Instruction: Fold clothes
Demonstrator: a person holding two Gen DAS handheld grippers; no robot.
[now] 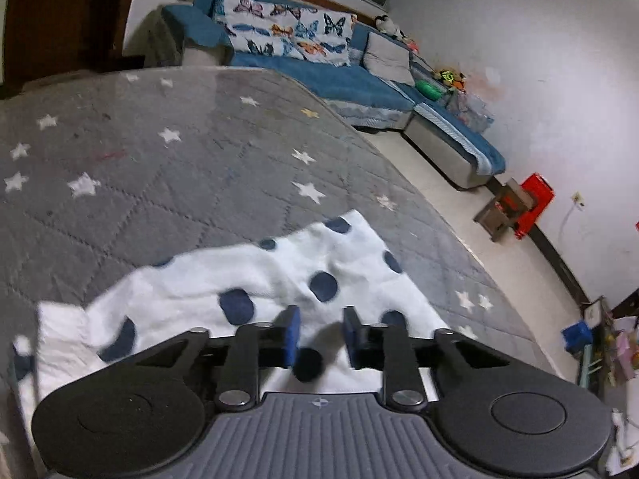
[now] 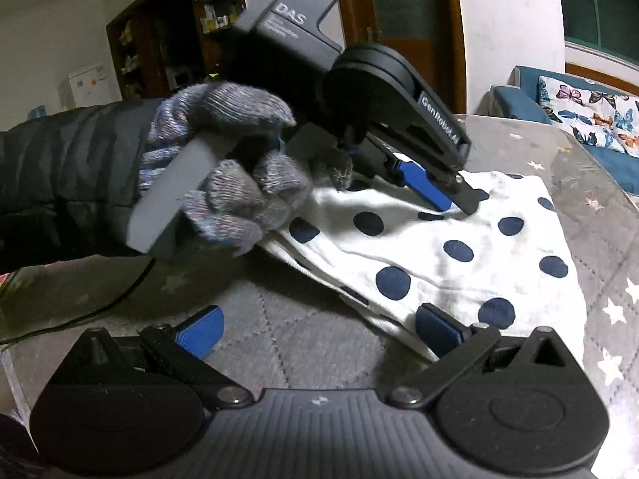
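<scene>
Left gripper (image 1: 321,329): jaws nearly closed, a narrow gap left between the blue pads (image 1: 293,329); white fabric is seen bunched in that gap, but a firm pinch cannot be confirmed (view is blurred). In the right wrist view the same gripper (image 2: 441,195) is seen tilted down, tips pressed into the cloth, held by a gloved hand (image 2: 223,167) with a dark sleeve (image 2: 68,183) behind it.

Right gripper (image 2: 319,329): jaws spread wide, nothing held. One pad (image 2: 437,327) sits over the near edge of the cloth, the other (image 2: 201,329) over bare tabletop.

Garment (image 2: 451,263) (white, navy polka dots) is laid flat on the tabletop (image 1: 167,183), which is covered in grey quilted fabric with white stars. Layered edges are visible along its near side.

A blue sofa (image 1: 331,80) with butterfly cushions (image 1: 287,30) is seen beyond the tabletop.
</scene>
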